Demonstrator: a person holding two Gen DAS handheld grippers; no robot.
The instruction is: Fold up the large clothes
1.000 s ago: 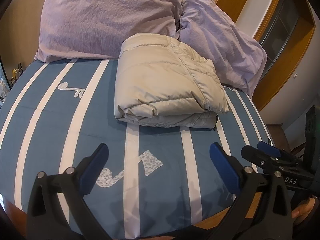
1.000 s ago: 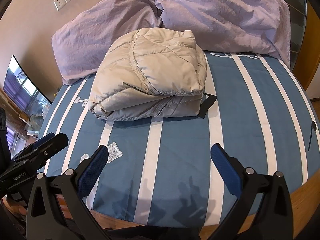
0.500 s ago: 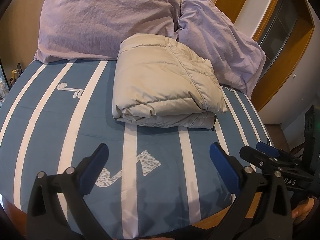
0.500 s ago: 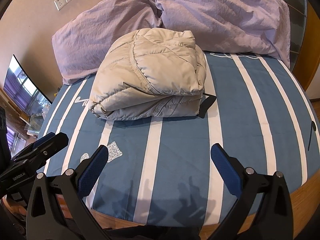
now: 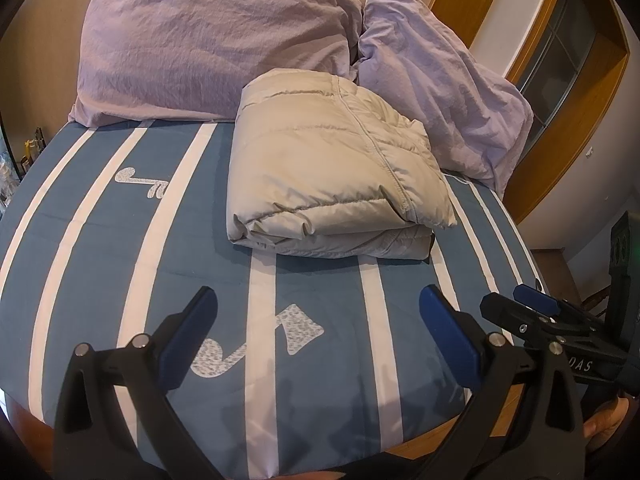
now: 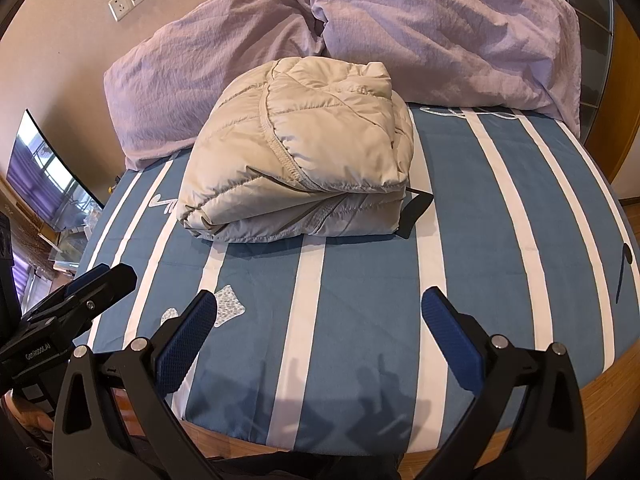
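A beige quilted puffer jacket (image 5: 332,176) (image 6: 304,156) lies folded into a thick square bundle on the blue bed sheet with white stripes (image 5: 100,248) (image 6: 500,248), near the pillows. A black strap (image 6: 414,212) sticks out at its right side. My left gripper (image 5: 316,308) hangs open over the foot of the bed, well short of the jacket, with nothing between its blue pads. My right gripper (image 6: 320,312) is likewise open and empty, to the right of the left one. Each gripper shows at the edge of the other's view.
Two lilac pillows (image 5: 208,44) (image 6: 440,28) lean against the wall behind the jacket. The wooden bed edge (image 6: 600,408) runs below the grippers. A screen (image 6: 44,184) stands to the left, a wooden door frame (image 5: 560,128) to the right.
Both grippers stay open and nearly still. The left wrist view has drifted slightly, so the jacket sits a little further left and higher than before.
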